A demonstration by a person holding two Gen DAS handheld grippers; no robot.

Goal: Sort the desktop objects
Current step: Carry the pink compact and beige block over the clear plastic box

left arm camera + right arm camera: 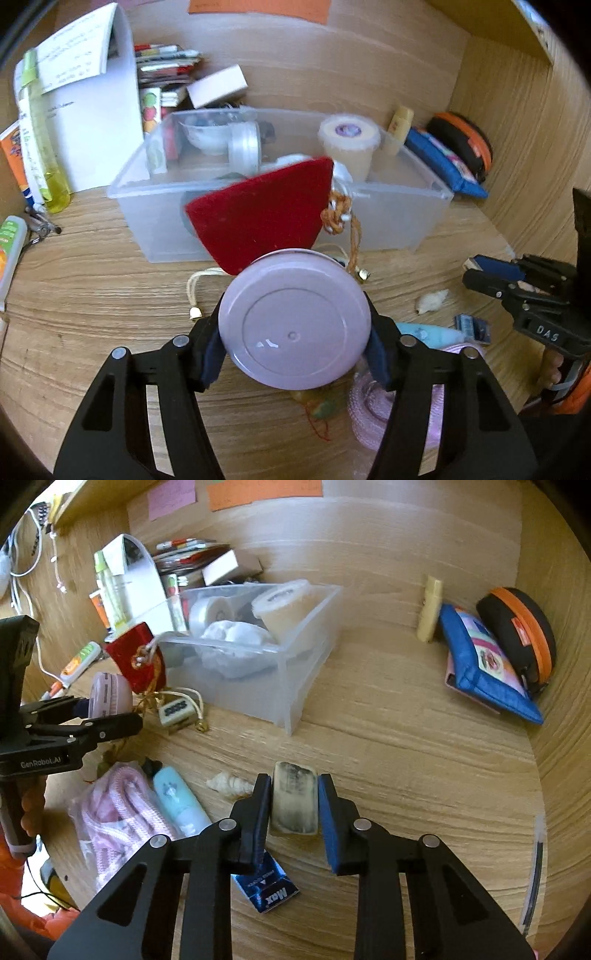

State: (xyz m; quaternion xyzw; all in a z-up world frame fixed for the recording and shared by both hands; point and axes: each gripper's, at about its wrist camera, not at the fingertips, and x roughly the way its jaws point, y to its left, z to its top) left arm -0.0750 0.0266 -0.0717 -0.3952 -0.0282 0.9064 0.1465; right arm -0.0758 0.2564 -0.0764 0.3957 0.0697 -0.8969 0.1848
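Wood-grain bench (388,709) stretches ahead of you, with a clear plastic bin (295,686) near its back wall. Your left claw (295,332) is clamped on a lilac round tin (294,319), held above the bench just in front of the bin, a red pouch (262,221) beyond it. Your right claw (293,805) is clamped on a smudged eraser (294,803) low over the bench, beside a seashell (231,785).

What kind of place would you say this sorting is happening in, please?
Probably a home desk set in a wooden alcove: sticky notes on the back panel, a stack of books and papers behind a clear storage bin, and a worn eraser in the right hand-held gripper.
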